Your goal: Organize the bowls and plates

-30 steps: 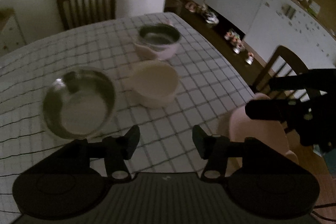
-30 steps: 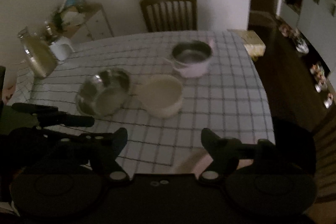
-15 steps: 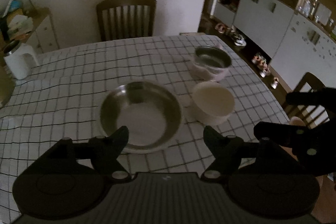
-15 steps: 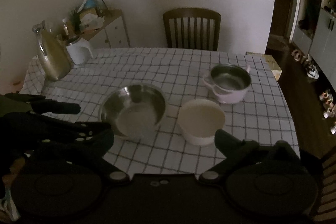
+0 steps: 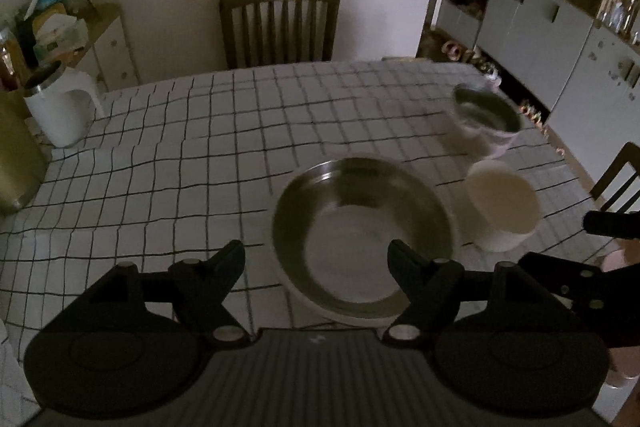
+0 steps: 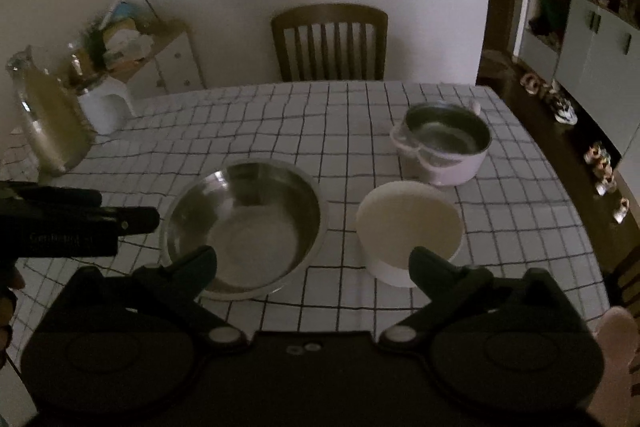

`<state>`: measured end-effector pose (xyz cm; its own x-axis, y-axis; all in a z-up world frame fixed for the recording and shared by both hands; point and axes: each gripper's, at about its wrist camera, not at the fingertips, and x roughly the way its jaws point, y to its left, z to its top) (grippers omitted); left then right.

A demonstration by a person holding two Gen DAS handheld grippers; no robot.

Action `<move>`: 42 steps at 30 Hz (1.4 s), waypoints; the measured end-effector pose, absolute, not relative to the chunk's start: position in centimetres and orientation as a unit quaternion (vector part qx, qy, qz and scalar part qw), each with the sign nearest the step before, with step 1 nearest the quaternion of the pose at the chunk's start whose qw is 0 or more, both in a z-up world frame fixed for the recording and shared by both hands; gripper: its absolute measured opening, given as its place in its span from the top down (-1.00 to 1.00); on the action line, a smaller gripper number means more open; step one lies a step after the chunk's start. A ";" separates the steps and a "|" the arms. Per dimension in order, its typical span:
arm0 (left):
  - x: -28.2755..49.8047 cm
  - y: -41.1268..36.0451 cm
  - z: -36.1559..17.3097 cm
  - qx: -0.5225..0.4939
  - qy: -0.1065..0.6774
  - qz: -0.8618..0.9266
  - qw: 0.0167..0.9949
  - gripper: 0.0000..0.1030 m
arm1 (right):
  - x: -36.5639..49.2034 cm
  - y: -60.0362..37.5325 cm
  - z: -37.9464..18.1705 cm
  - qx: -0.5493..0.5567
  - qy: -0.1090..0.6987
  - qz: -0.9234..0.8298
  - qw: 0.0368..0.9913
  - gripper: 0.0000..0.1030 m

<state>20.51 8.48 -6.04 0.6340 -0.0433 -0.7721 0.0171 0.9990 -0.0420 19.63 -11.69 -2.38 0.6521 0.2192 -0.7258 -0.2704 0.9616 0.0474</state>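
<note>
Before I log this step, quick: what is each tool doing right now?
Left tool: open, jaws just widened, holding nothing.
Right tool: open, jaws just widened, holding nothing.

We see a white tablecloth [image 6: 360, 115] with a black grid, a silver bowl [image 6: 244, 227], a cream bowl [image 6: 408, 223], and a brown chair [image 6: 330, 41] at upper centre.

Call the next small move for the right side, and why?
Probably ease the right hand-held gripper forward and down onto the white bowl's near rim. Its jaws, just opened wide, hold nothing; the bowl sits right ahead, beside the wider steel bowl that could take it.
</note>
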 end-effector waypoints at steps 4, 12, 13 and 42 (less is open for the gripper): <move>22.9 9.7 -7.9 -0.010 0.446 -0.012 0.895 -0.51 | 21.5 -10.5 -4.2 -0.024 0.423 0.115 0.898 -0.99; 26.3 9.8 -10.7 0.005 0.465 -0.015 0.885 -0.51 | 24.7 -9.1 -8.1 -0.022 0.481 0.091 0.872 -0.66; 26.7 9.8 -11.0 0.003 0.468 -0.017 0.884 -0.51 | 25.2 -8.9 -8.5 -0.018 0.489 0.088 0.868 -0.64; 28.6 10.4 -12.6 -0.004 0.522 0.002 0.853 0.73 | 28.1 -9.0 -10.3 0.034 0.531 0.076 0.843 0.72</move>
